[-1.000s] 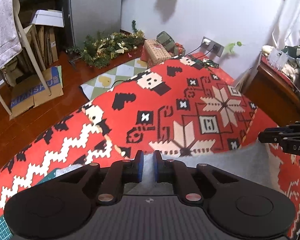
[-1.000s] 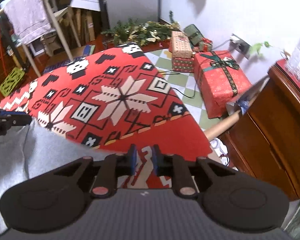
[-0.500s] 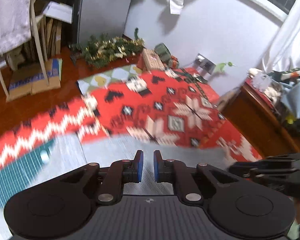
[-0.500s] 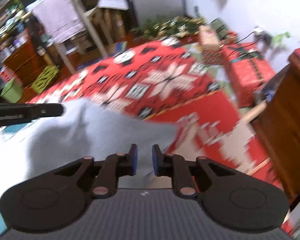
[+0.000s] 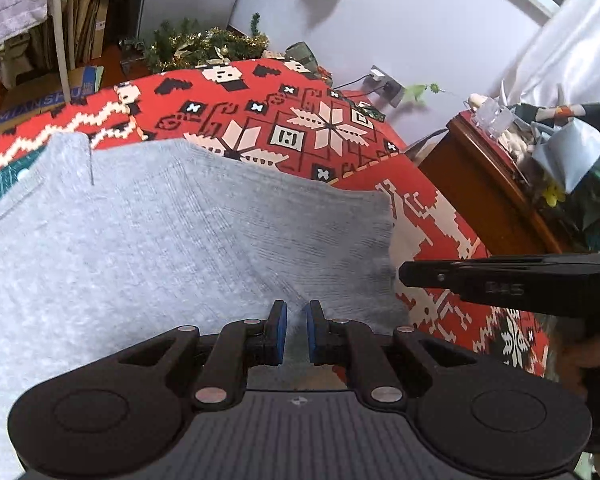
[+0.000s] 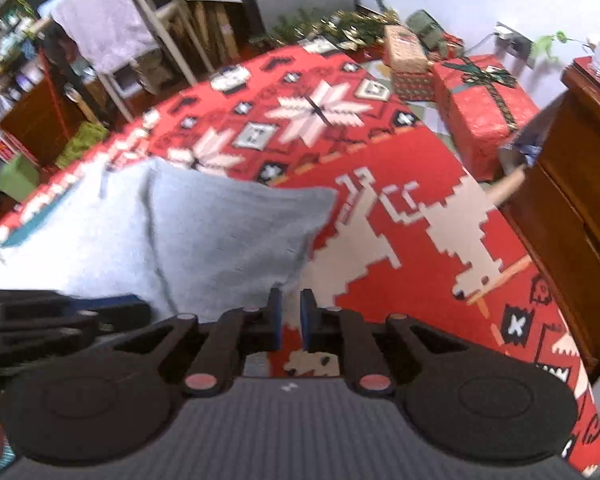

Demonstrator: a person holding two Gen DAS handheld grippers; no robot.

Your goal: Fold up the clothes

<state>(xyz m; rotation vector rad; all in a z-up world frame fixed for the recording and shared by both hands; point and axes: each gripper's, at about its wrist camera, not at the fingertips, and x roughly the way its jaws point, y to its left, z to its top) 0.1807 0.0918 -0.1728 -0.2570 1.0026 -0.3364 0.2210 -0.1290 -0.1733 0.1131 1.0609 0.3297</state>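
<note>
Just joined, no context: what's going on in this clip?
A person holding two handheld grippers is folding a grey knit garment on a red patterned tablecloth. The left gripper sits at the garment's near edge, jaws a narrow gap apart with grey fabric between them. The right gripper hovers by the garment's right corner, holding nothing visible.

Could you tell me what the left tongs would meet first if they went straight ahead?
Most likely the grey garment: it lies directly ahead of the left tongs, spread over the red patterned cloth. Depth is unclear.
</note>
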